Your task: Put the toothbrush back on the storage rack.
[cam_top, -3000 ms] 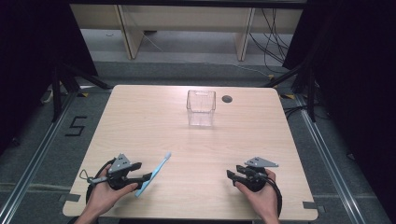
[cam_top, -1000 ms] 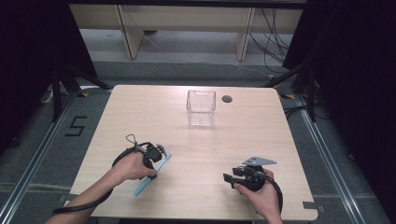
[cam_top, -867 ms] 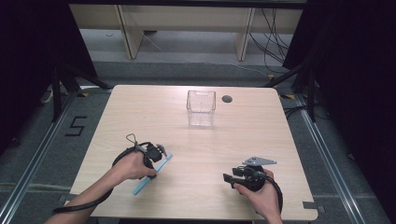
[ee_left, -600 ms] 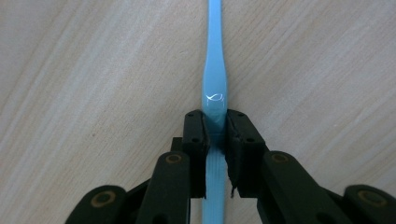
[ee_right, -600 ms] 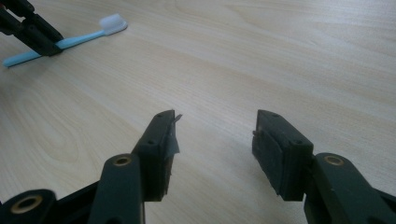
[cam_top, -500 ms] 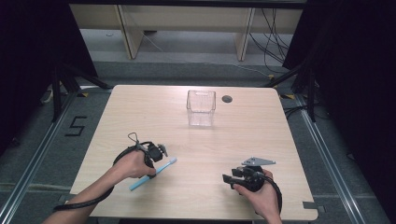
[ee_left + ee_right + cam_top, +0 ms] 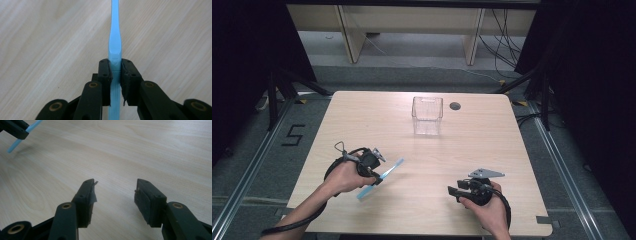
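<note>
1. The left gripper (image 7: 371, 172) has its jaws clamped on a light blue stick (image 7: 381, 178), looks like a toothbrush handle to me, though I can't make out any bristles. Those jaws have just been closing, with the stick between them.
2. In the left gripper view the pads (image 7: 104, 75) press on both sides of the stick (image 7: 114, 42), which runs straight out past the tips over the wood.
3. From the high view the stick sits at a slant over the front left part of the table (image 7: 492, 135). One end points up and right toward the middle, the other down toward the front edge. Can't tell if the low end touches the table.
4. The right gripper (image 7: 453, 191) is at the front right, jaws apart, nothing between them. In its own view it's just bare wood between the pads (image 7: 88, 195).
5. Same view also catches the stick's end (image 7: 18, 141) poking out of the other gripper at top left.
6. A clear box (image 7: 427, 116) stands upright near the back middle, well apart from both grippers.
7. A small dark round hole (image 7: 455, 106) sits just right of the box.
</note>
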{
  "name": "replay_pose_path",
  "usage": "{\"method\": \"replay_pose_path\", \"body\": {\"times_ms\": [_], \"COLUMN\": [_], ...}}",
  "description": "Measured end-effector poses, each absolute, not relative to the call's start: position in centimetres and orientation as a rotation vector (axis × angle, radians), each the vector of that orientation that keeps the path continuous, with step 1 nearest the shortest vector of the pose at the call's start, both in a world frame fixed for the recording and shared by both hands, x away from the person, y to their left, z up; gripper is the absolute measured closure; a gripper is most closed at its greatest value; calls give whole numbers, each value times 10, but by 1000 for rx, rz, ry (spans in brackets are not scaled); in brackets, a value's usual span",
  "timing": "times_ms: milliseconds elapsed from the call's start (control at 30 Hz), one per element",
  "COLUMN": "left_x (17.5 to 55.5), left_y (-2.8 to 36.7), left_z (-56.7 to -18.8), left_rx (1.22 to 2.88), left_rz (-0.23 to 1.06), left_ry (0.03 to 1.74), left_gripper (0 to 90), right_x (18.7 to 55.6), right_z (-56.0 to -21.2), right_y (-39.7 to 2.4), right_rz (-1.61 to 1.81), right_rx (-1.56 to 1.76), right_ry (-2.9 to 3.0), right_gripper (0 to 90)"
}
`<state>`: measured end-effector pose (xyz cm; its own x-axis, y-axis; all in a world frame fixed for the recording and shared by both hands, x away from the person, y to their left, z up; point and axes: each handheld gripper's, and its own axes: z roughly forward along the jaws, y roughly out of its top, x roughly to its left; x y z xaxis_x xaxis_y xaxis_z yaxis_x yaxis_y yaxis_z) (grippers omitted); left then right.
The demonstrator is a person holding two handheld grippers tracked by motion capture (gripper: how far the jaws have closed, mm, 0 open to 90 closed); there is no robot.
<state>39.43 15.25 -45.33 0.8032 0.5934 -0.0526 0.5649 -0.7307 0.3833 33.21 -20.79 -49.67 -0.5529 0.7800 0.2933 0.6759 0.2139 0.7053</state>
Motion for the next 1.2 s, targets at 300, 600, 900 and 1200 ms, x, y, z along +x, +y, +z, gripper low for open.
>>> {"method": "replay_pose_path", "body": {"times_ms": [300,600,900,1200], "left_x": [385,376,368,364], "left_y": [163,166,169,173], "left_z": [-447,-448,-451,-455], "left_rx": [2425,2117,1945,1740], "left_rz": [121,183,224,277], "left_ry": [823,786,732,660], "left_gripper": [785,785,785,786], "right_x": [332,331,331,332], "right_z": [-499,-500,-499,-500], "right_y": [-206,-198,-196,-195], "right_rz": [1262,1289,1336,1333], "right_rx": [1410,1382,1348,1292], "right_ry": [2344,2351,2325,2312], "right_gripper": [508,508,507,508]}}
